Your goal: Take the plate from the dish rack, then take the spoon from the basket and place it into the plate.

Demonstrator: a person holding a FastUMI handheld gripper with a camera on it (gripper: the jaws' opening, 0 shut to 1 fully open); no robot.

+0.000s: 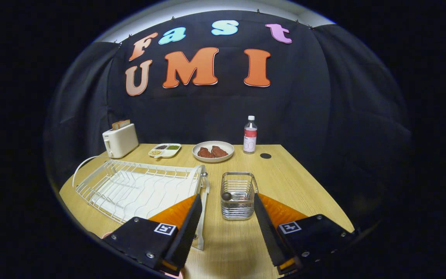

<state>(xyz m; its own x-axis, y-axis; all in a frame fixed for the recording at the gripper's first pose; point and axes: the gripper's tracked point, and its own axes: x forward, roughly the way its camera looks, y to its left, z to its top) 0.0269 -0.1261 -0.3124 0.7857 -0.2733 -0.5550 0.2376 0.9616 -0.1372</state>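
Nearest the table's (230,248) front edge: gripper (227,236) spread wide, gripping nothing, touching nothing. Just ahead between the fingers: wire basket (238,195), spoon (227,196) apparently still inside by its dark round end. Beside it toward the left edge: dish rack (138,190), no plate standing in it. Judged: rack step possibly done, spoon transfer all left. Farther back, near the rear edge: plate (213,151) carrying reddish food.

A wooden table (304,186) is seen carrying a toaster (120,140), divided dish (164,150), plate of meat (213,151), bottle (250,135), dish rack (138,188) and wire basket (238,195).
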